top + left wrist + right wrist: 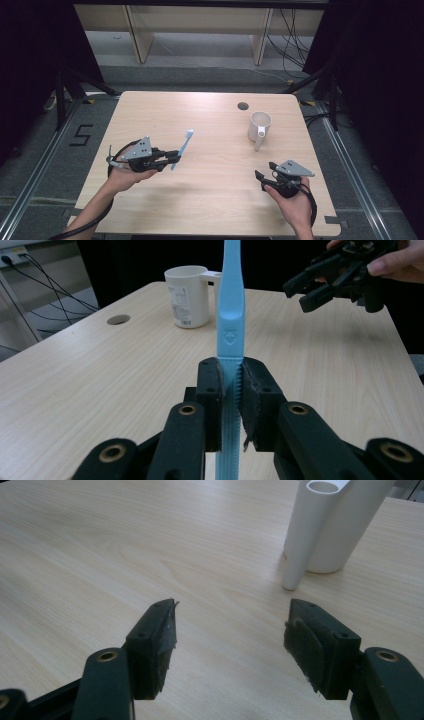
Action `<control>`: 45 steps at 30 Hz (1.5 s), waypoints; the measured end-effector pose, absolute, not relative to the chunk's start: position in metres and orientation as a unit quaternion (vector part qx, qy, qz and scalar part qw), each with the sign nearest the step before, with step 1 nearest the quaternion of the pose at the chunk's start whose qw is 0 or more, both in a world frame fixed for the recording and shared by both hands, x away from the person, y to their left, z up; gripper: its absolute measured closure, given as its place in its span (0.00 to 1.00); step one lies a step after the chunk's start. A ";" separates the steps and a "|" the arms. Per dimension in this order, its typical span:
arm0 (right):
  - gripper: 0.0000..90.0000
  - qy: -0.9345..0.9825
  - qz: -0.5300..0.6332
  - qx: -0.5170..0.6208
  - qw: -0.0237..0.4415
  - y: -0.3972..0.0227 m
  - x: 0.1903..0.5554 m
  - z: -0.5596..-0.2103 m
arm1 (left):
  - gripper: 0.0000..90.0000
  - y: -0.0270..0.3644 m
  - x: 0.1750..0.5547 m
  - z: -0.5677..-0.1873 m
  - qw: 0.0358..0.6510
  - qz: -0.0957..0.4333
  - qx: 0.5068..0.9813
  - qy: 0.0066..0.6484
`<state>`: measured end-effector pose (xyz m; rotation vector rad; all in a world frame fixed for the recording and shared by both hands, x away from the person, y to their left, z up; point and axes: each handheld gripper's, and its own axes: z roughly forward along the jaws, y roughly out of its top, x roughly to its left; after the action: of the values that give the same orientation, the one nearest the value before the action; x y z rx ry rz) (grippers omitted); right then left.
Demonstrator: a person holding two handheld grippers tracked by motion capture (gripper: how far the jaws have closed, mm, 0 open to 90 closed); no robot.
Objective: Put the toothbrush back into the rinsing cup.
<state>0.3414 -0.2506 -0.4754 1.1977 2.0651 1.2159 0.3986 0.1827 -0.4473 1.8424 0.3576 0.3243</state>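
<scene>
A light blue toothbrush (183,148) is held above the wooden table (210,195), its head pointing away from the person. My left gripper (175,156) is shut on its ribbed handle; in the left gripper view the toothbrush (230,330) rises straight up between the two pads (212,390). A white mug (259,127) with a long tubular handle stands upright at the table's right rear. My right gripper (263,173) hovers near the front right, open, nothing between its fingers. In the right gripper view the mug (340,525) stands ahead and to the right of that gripper (230,635).
A round cable hole (243,106) lies in the tabletop behind the mug. Black cables trail from both grippers off the front edge. Dark curtains flank the table; wooden furniture legs stand on the floor beyond its far edge.
</scene>
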 end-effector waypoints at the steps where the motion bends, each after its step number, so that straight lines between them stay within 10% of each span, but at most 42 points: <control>1: 0.42 0.752 0.434 0.430 0.246 -0.253 0.342 -0.474 | 0.88 0.182 0.399 -0.447 0.582 0.139 0.786 0.155; 45: 0.56 0.720 0.496 0.410 0.259 -0.217 0.342 -0.456 | 0.88 0.156 0.389 -0.451 0.634 0.190 0.724 0.197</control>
<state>0.3417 -0.2172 -0.4556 1.1103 1.9523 1.3441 0.3886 0.1558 -0.4507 1.6549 0.4507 0.4336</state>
